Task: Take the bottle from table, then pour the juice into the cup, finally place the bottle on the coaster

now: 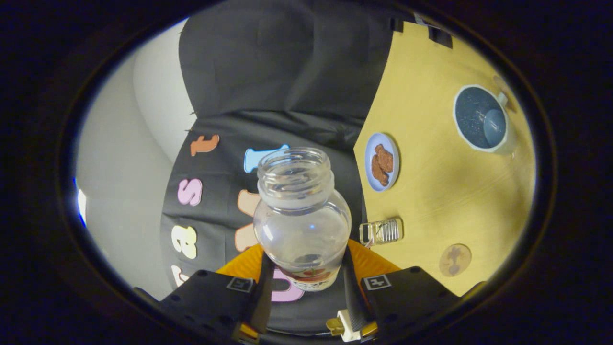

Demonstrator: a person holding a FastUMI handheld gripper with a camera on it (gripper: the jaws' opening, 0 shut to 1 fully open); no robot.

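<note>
Two black fingers (pixel 262 282) of the hand-held gripper (pixel 306 282) pressing on the lower body of the bottle (pixel 301 225), one on each side, holding it between them. Showing clear, smooth, rounded plastic with a wide threaded neck, open at the top, no cap on it; a paper label with a red fruit picture wrapping the base by the fingers. Looking empty or nearly so, though cannot tell for sure. Tilting with the whole view, the yellow wood-grain worktop (pixel 445 191) standing off to the right of the bottle. Sitting well apart on that worktop, beyond the fingers: a round cup (pixel 481 119), white outside, dark speckled blue inside, with a small handle on its far side. Lying between cup and bottle, a small pale-blue round plate (pixel 381 162) carrying brown, rough-edged biscuits (pixel 382 164). Lying near the right finger, a small clear ribbed bottle (pixel 381 232) on its side. Resting flat just beyond the right finger, a thin round tan coaster (pixel 455 259) with a darker figure on it, bare.
</note>
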